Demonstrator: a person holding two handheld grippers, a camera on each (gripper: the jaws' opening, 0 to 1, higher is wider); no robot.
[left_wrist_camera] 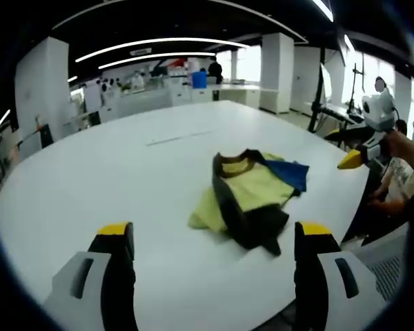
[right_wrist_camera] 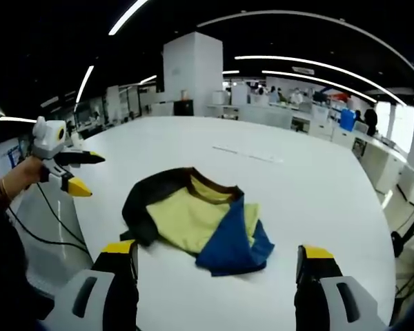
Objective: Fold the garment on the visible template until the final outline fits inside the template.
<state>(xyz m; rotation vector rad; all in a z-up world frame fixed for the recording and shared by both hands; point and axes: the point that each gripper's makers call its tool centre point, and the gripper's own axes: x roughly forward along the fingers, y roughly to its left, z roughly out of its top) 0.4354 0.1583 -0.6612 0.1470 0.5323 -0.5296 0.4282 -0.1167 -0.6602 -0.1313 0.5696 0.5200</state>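
Note:
A crumpled garment (left_wrist_camera: 252, 189) of yellow, black and blue cloth lies on the round white table (left_wrist_camera: 124, 172), toward its right side in the left gripper view. My left gripper (left_wrist_camera: 215, 238) stands open over the near table edge, short of the cloth, with nothing between its jaws. In the right gripper view the garment (right_wrist_camera: 193, 217) lies just ahead, blue part nearest. My right gripper (right_wrist_camera: 217, 254) is open above that near edge and holds nothing. Each gripper also shows in the other's view: the right gripper (left_wrist_camera: 350, 150) beyond the table's right edge, the left gripper (right_wrist_camera: 79, 172) at the left, open.
A faint grey line (left_wrist_camera: 176, 138) marks the table beyond the garment. A person's hand (left_wrist_camera: 400, 145) holds the right gripper. People sit at the far right (left_wrist_camera: 400, 179). Benches, pillars and a blue bin (left_wrist_camera: 199, 79) stand far behind. A cable (right_wrist_camera: 48, 221) hangs beside the table.

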